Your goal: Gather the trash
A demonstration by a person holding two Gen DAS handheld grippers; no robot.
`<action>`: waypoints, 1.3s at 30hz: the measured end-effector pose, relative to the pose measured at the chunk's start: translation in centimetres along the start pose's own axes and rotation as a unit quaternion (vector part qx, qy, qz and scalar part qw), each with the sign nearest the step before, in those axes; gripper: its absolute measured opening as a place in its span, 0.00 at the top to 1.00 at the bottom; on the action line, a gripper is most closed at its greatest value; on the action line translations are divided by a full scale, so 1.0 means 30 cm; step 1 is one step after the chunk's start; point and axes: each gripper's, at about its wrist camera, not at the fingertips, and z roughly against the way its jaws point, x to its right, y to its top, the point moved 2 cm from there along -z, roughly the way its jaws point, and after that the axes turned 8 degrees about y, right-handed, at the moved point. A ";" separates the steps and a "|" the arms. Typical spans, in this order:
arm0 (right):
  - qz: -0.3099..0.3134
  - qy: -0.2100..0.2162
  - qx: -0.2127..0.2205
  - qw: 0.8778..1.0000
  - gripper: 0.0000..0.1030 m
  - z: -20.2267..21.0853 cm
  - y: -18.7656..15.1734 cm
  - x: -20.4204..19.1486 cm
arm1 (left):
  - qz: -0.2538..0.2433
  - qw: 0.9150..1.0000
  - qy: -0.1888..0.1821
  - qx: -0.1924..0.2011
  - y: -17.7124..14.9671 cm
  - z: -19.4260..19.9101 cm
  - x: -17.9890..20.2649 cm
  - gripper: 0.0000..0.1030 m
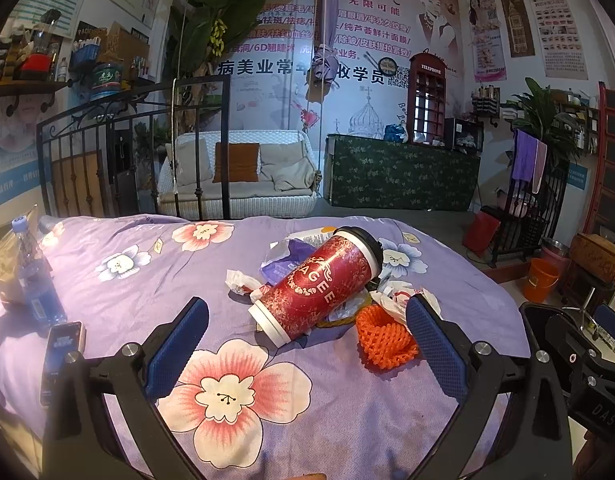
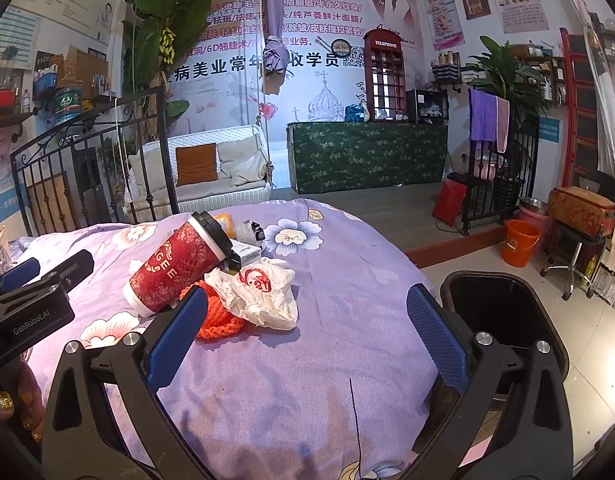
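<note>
A red paper cup with a black lid lies on its side on the purple flowered bed cover. Around it lie an orange foam net, crumpled white wrappers and a purple bag. My left gripper is open and empty, just short of the cup. In the right wrist view the cup, the net and a white bag with a red logo lie ahead to the left. My right gripper is open and empty. A black bin stands beside the bed at the right.
A blue bottle, a gold packet and a phone lie at the bed's left. A black iron bed frame stands behind. An orange bucket and a stool stand on the floor at the right.
</note>
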 end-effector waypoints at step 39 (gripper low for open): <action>-0.003 0.003 -0.004 1.000 0.05 -0.005 -0.018 -0.002 | 0.002 1.000 -0.002 -0.004 -0.019 -0.013 -0.011 0.06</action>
